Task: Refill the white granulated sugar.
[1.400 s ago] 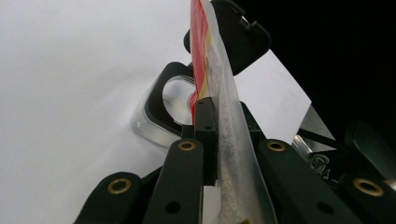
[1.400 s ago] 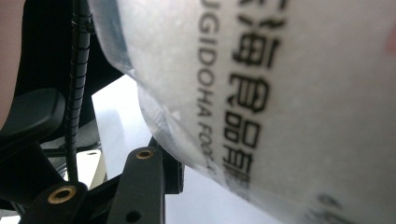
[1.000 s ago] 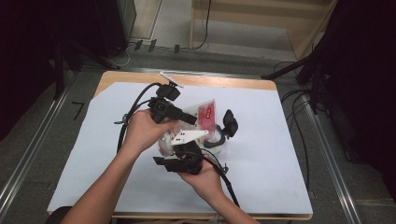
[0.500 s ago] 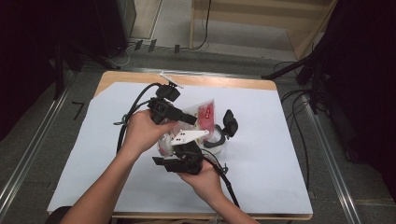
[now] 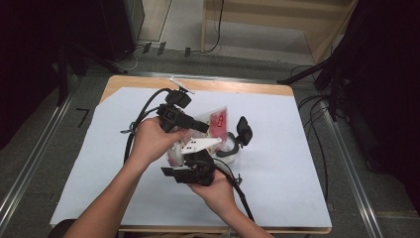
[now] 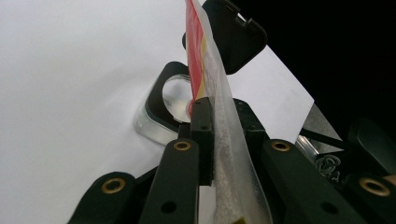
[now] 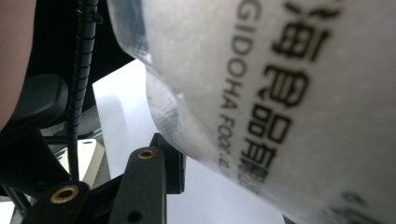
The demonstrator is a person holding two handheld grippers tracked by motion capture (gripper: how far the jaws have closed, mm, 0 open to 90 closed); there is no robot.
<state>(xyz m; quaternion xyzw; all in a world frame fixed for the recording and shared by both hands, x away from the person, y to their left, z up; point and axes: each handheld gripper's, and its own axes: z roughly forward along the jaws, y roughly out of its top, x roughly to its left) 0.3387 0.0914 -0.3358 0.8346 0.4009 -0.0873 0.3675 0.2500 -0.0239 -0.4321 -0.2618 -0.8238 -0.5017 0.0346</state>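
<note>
High view: a clear plastic bag (image 5: 210,130) with a red label is held up over the middle of the white-covered bench (image 5: 297,173), between the two hands. The left hand-held gripper (image 5: 200,126) comes in from the left at the bag's upper part; the left forearm reaches diagonally from the bottom edge, the hand wrapped around the tool's body. The right hand-held gripper (image 5: 198,156) sits just below it, held palm-up from the near side, pointing up and away towards the bag's lower part. A clear container (image 5: 229,148) with a black hinged lid (image 5: 243,131) stands on the bench just right of the bag.

Left gripper view: the bag (image 6: 219,116) runs edge-on between the jaws, and the pads press on its thin film, so this hand-held gripper is clamped on it, though its jaws have just been easing apart slightly. The film looks soft, limp and slippery; I judge it light, with loose contents that will shift. The flat sealed edge is the best place to pinch. The container (image 6: 163,109) lies beyond, its lid standing open.

Right gripper view: the bag (image 7: 280,93), printed with dark lettering, bulges close over the one jaw in sight, which lies against its underside. Whether this hand-held gripper clamps it I cannot tell.
</note>
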